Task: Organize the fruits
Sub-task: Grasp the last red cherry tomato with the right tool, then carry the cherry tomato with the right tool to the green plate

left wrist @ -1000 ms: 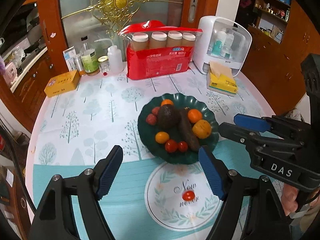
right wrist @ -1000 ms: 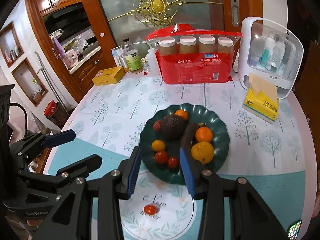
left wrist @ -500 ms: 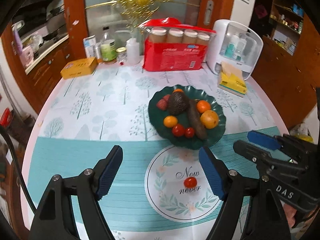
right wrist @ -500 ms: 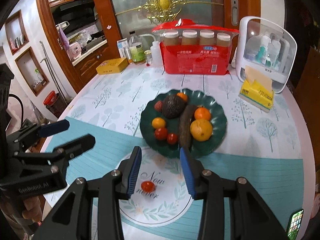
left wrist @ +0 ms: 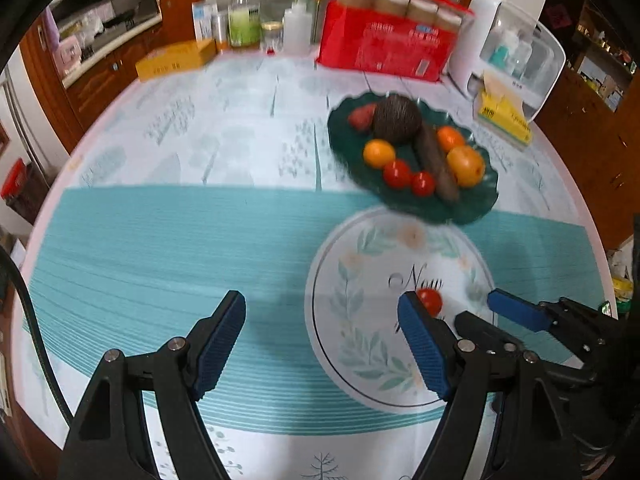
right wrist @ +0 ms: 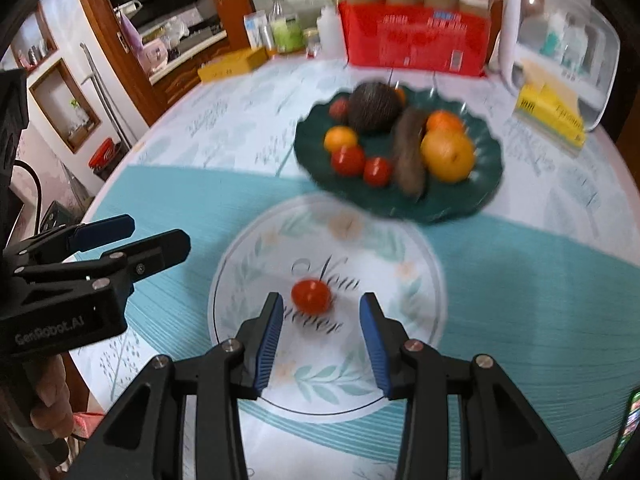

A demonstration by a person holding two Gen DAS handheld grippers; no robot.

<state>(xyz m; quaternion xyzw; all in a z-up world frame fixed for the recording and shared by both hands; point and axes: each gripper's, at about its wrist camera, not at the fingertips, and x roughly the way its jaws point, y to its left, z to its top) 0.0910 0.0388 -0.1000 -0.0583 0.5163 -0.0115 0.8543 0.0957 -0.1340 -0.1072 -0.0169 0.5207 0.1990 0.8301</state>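
A loose red cherry tomato (right wrist: 311,296) lies on the round printed motif of the tablecloth; in the left wrist view it (left wrist: 430,300) peeks out beside the left gripper's right finger. My right gripper (right wrist: 320,316) is open, low over the table, its fingertips just short of the tomato on either side. My left gripper (left wrist: 322,320) is open and empty, to the left of the tomato. A dark green plate (right wrist: 486,184) behind holds an avocado (right wrist: 374,107), oranges, cherry tomatoes and a long brown fruit; it also shows in the left wrist view (left wrist: 482,200).
At the table's back stand a red package with jars (right wrist: 416,36), a white dispenser box (right wrist: 560,36), a yellow tissue pack (right wrist: 550,112), a yellow box (right wrist: 234,64) and bottles (right wrist: 284,28). The table edge curves round at left, above the floor.
Both grippers have dropped lower and moved forward toward the table front. The right gripper has closed in on the loose tomato, which now sits just ahead of its fingertips. Both stay open.
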